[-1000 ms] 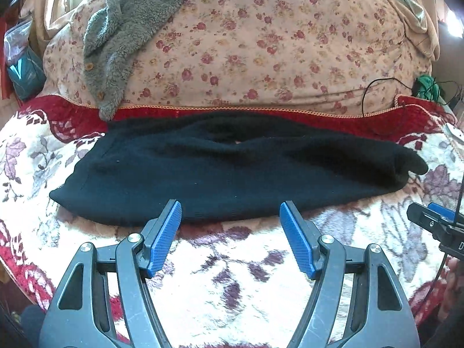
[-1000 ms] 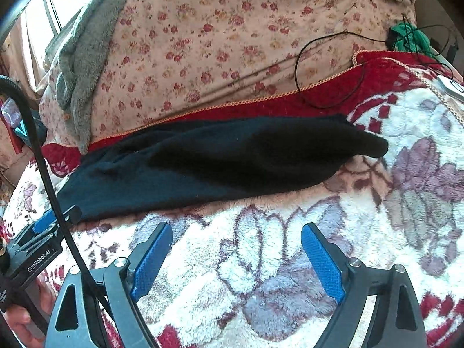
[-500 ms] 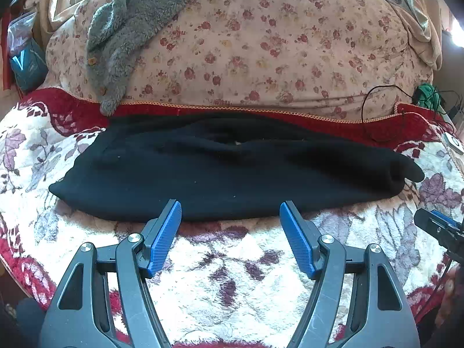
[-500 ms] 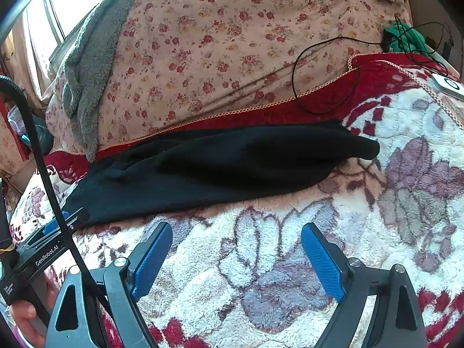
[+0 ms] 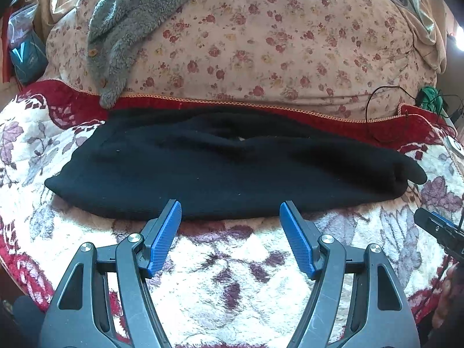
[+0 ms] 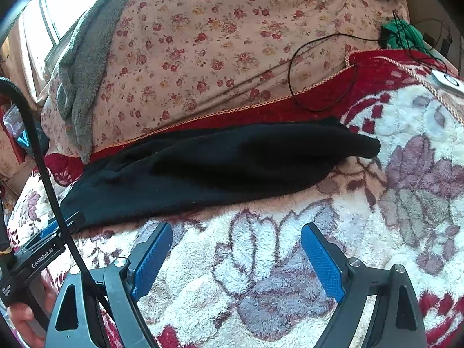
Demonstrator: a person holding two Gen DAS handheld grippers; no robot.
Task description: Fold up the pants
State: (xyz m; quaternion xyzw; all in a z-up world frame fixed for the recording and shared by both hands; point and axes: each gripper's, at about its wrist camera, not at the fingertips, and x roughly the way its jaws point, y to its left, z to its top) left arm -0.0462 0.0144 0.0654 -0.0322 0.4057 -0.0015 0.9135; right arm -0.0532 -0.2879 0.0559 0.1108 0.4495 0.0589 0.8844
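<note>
The black pants point(image 5: 232, 168) lie on the bed, on a fleece blanket point(image 5: 232, 275) with a white, purple and red flower pattern. They are folded into one long band that runs from left to right. Their far edge is near the red border of the blanket, just in front of a big flowered quilt point(image 5: 261, 43). A grey fleece garment point(image 5: 121, 29) hangs over the quilt on the left side. A thin black cable point(image 6: 319, 72) makes a loop on the quilt and the red border at the right.

The left gripper point(image 5: 230, 214) hovers above the near edge of the pants. Its blue fingers point(image 5: 163, 237) are wide apart and nothing is between them. The right gripper point(image 6: 236, 237) is over the bare blanket, in front of the right half of the pants. Its fingers point(image 6: 322, 264) are also wide apart and hold nothing. Neither gripper touches the pants.
</note>
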